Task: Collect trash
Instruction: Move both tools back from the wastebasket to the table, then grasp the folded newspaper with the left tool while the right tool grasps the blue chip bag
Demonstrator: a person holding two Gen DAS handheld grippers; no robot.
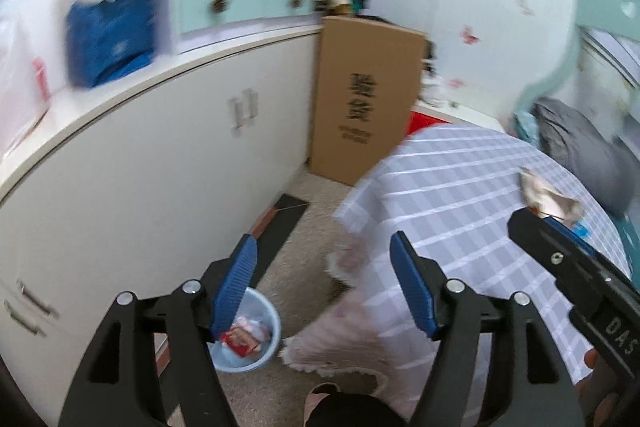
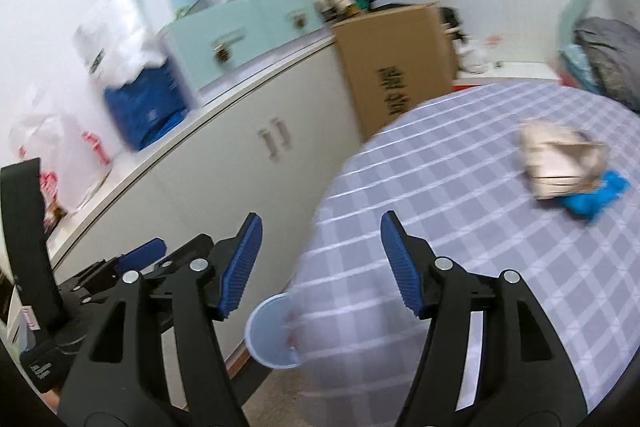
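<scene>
— Item one, lower right of the frame?
— Bed with checked sheet. On it: one crumpled beige paper, touching a blue scrap; a grey bundle at the far edge, possibly bedding, too blurred to tell.
— Item two?
— Carpeted floor. On it: a light blue bin holding red and white wrappers, a tall cardboard box standing upright, a dark mat.

I only see half the bin lower centre, bedspread hides the rest; shelf stuff upper left is blurred.
</scene>
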